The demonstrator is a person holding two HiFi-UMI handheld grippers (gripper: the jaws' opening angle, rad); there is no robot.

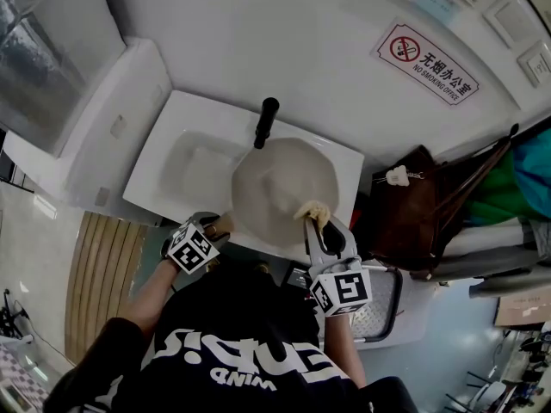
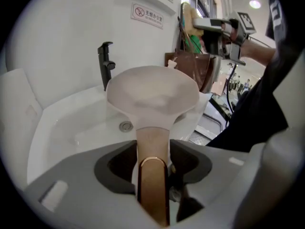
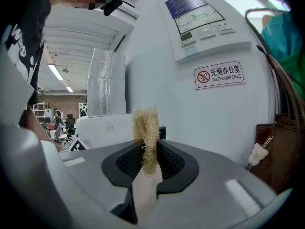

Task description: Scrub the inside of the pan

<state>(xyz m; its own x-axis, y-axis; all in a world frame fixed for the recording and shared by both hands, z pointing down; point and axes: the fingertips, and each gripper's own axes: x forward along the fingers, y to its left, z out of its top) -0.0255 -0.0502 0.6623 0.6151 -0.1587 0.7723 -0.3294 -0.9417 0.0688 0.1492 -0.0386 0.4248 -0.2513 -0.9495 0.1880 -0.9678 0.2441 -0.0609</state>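
White curved wall (image 1: 258, 33) with no-smoking sign (image 1: 426, 63), control panel (image 3: 200, 20) above. White sink (image 1: 164, 127), black faucet (image 1: 265, 120). Brown bag (image 1: 413, 205) hangs right. Wood-slat floor (image 1: 103, 265) left. Ceiling strip lights (image 3: 55, 72) on.

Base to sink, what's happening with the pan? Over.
Left tool open, copper-coloured handle of the cream round pan between its jaws. Right tool shut on straw-coloured fibre scrubber at pan's rim. Nothing blocking.
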